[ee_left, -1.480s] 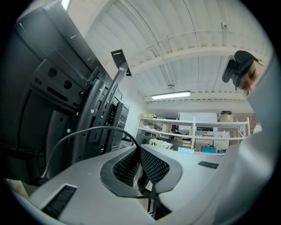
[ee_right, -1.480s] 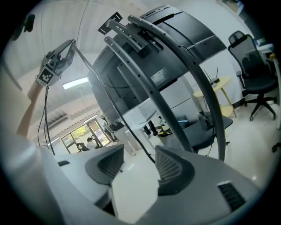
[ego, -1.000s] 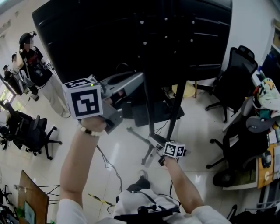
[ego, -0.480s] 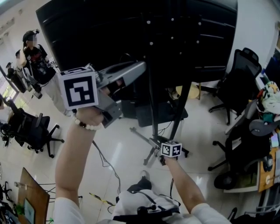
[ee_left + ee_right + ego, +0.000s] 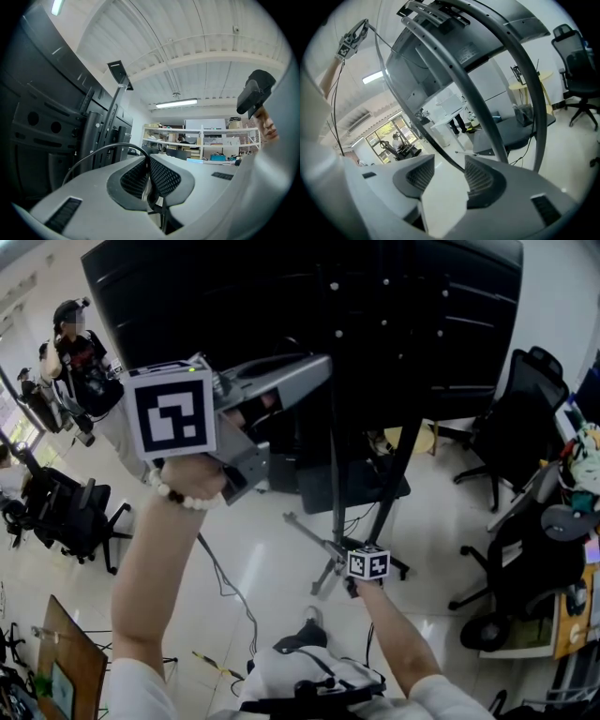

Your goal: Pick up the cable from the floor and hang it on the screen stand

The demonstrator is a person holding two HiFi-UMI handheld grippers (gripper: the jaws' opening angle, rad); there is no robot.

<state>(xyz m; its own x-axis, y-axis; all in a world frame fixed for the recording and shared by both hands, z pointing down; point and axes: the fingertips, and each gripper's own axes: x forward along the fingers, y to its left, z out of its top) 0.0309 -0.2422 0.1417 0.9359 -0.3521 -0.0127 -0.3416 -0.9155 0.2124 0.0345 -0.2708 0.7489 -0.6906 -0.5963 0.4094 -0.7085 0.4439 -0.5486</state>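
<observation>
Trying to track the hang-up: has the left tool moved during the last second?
Yes. The left tool has risen against the large black screen behind it, shut on the thin black cable.

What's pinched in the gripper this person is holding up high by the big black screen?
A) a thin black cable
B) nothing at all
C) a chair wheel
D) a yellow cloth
A: in the left gripper view, the left gripper has its jaws closed together on a black cable, which arcs out from between them.
</observation>
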